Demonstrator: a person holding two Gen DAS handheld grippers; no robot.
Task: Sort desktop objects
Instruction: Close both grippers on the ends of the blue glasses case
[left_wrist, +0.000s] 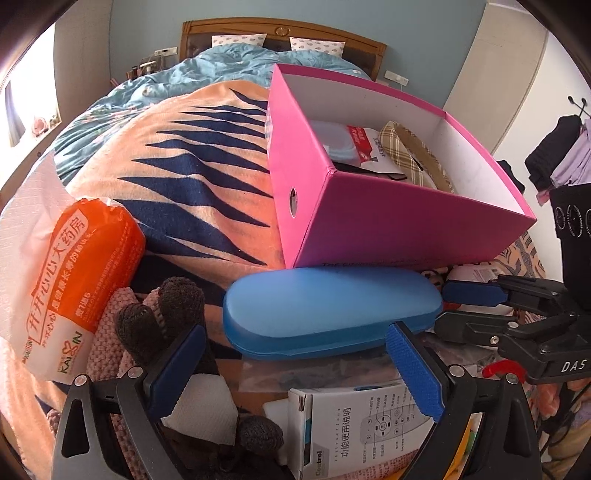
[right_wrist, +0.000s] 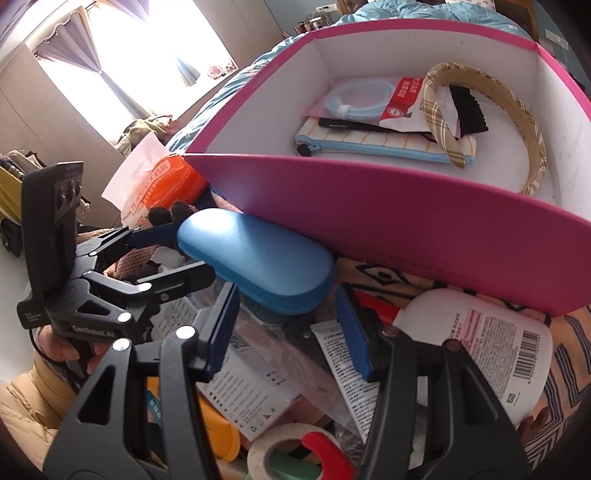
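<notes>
Both our tools, left tool (left_wrist: 295, 354) and right tool (right_wrist: 291, 325), hang released around the blue case (left_wrist: 328, 310), ready to lift it into the pink box (left_wrist: 388, 218).

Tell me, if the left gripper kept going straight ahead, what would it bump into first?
Most likely the blue case: it lies straight ahead of the open left gripper, just beyond its fingertips. Depth is hard to judge, so it might graze the clutter underneath first.
</notes>
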